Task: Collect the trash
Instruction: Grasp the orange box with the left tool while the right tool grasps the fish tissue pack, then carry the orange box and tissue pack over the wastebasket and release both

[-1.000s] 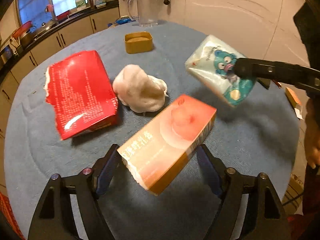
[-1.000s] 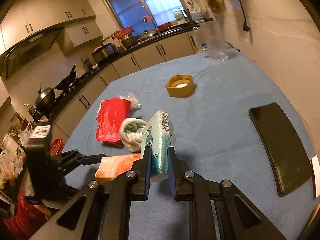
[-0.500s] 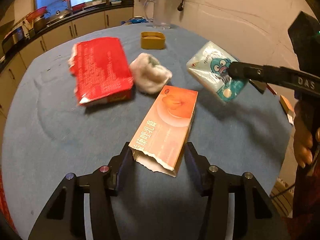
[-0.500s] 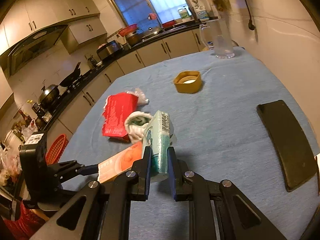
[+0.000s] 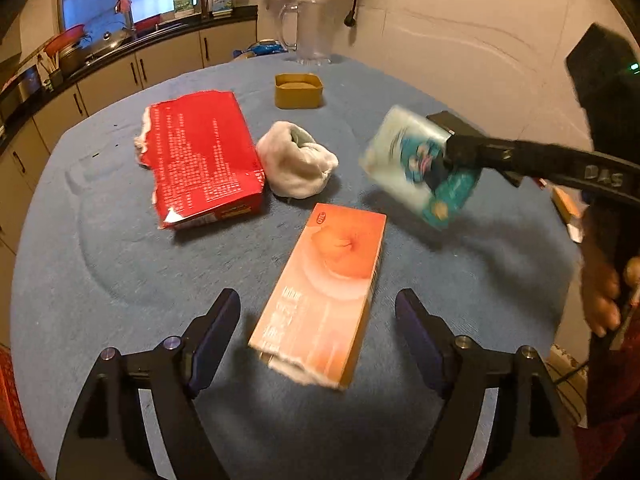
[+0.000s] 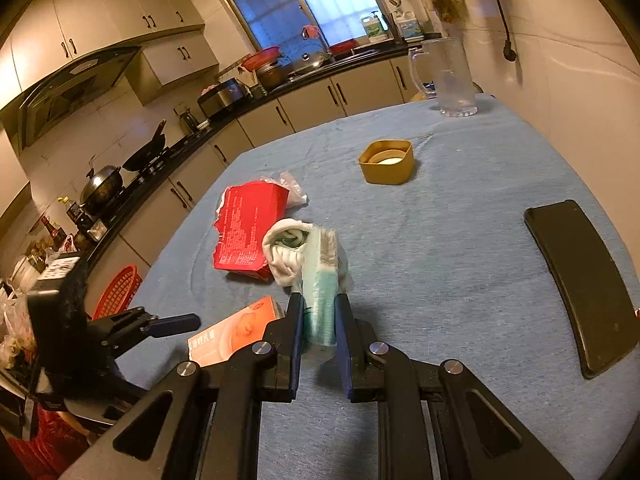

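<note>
Kitchen, dim warm light, round table (image 5: 120,280) under a blue cloth. Left gripper (image 5: 318,316) hangs wide open over the orange carton (image 5: 328,284), fingers apart on either side and touching nothing; the carton lies flat on the cloth with its torn end nearest the gripper. Right gripper (image 6: 318,332) is clamped on the teal tissue pack (image 6: 320,280), held on edge above the table. Red torn box (image 5: 200,164) and white crumpled cloth (image 5: 296,164) sit beyond, just beside each other. Yellow tub (image 5: 298,90), clear pitcher (image 5: 306,34) and a black flat slab (image 6: 580,288) are probably not trash.

Likely step: grab the carton. Best to centre it between the fingers, come low so the pads meet the long side walls, and squeeze lightly, since an opened carton may crush or slip. Keep the right arm clear.

Hard to tell: the tissue pack is motion-blurred in both views, print unreadable. Whether the cartons are empty can't be seen. Red basket (image 6: 118,292) beside the table is half hidden; may be the trash bin, not sure. Small items at the table's right edge are cut off.
</note>
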A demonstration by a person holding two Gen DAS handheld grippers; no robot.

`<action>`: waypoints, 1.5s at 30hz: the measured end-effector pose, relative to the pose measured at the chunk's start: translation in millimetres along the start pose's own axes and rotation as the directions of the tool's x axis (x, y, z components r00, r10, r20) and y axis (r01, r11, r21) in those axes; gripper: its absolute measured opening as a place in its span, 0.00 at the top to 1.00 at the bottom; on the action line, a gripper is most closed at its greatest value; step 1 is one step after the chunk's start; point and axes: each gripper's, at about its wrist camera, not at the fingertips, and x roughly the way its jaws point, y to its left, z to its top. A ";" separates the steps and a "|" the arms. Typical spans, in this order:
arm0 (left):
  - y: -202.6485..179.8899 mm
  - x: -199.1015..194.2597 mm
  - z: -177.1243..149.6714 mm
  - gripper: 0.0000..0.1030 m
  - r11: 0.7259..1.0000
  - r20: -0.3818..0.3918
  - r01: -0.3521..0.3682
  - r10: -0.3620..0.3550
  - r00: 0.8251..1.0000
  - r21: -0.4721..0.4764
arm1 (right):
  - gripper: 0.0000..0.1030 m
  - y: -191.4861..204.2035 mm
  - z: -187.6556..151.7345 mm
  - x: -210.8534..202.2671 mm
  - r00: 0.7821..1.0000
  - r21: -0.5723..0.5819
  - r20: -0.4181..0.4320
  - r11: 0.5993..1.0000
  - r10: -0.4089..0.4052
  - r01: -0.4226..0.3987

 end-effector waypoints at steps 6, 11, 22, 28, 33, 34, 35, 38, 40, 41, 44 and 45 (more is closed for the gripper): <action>2.8 6.5 -2.2 0.52 0.999 -0.011 -0.001 0.001 1.000 -0.033 | 0.84 -1.8 -1.3 -1.5 1.000 0.001 -0.004 1.000 -0.008 0.008; 10.8 -5.2 -8.5 0.55 0.998 0.016 -0.002 0.003 1.000 -0.070 | 0.82 -0.2 -5.7 4.3 0.997 -0.011 -0.050 0.999 -0.050 0.050; 23.5 -39.5 -24.5 0.55 0.993 0.088 0.013 -0.003 0.996 -0.118 | 0.19 1.8 -8.9 23.5 0.969 -0.233 -0.072 0.949 -0.237 0.214; 30.5 -50.0 -29.3 0.55 0.991 0.106 0.004 0.010 0.994 -0.133 | 0.48 -3.3 -17.5 42.5 0.958 -0.235 -0.138 0.948 -0.251 0.215; 37.8 -57.9 -30.5 0.55 0.989 0.128 -0.002 0.021 0.992 -0.148 | 0.62 -1.6 -18.9 36.9 0.961 -0.209 -0.137 0.955 -0.240 0.208; 39.3 -58.7 -30.7 0.55 0.989 0.131 -0.003 0.023 0.991 -0.150 | 0.63 -0.8 -18.6 36.0 0.962 -0.204 -0.137 0.957 -0.237 0.207; 41.2 -60.1 -30.9 0.55 0.988 0.133 -0.003 0.024 0.991 -0.156 | 0.64 0.6 -18.9 35.1 0.963 -0.201 -0.136 0.958 -0.233 0.203; 45.6 -65.5 -32.2 0.55 0.986 0.145 -0.009 0.033 0.989 -0.165 | 0.65 5.6 -17.6 34.0 0.971 -0.177 -0.135 0.968 -0.200 0.175; 49.4 -70.5 -33.0 0.55 0.985 0.154 -0.013 0.040 0.987 -0.174 | 0.65 15.4 -15.5 30.2 0.977 -0.178 -0.119 0.972 -0.174 0.151; 51.0 -73.0 -34.1 0.55 0.984 0.158 -0.016 0.044 0.986 -0.176 | 0.65 20.9 -13.7 29.4 0.980 -0.181 -0.114 0.973 -0.163 0.141; 58.5 -82.7 -37.8 0.55 0.981 0.175 -0.025 0.059 0.983 -0.193 | 0.65 41.9 -9.0 28.1 0.986 -0.203 -0.104 0.973 -0.131 0.108; 62.2 -86.2 -39.4 0.55 0.979 0.180 -0.028 0.065 0.981 -0.201 | 0.65 46.4 -6.9 28.4 0.987 -0.206 -0.103 0.973 -0.122 0.098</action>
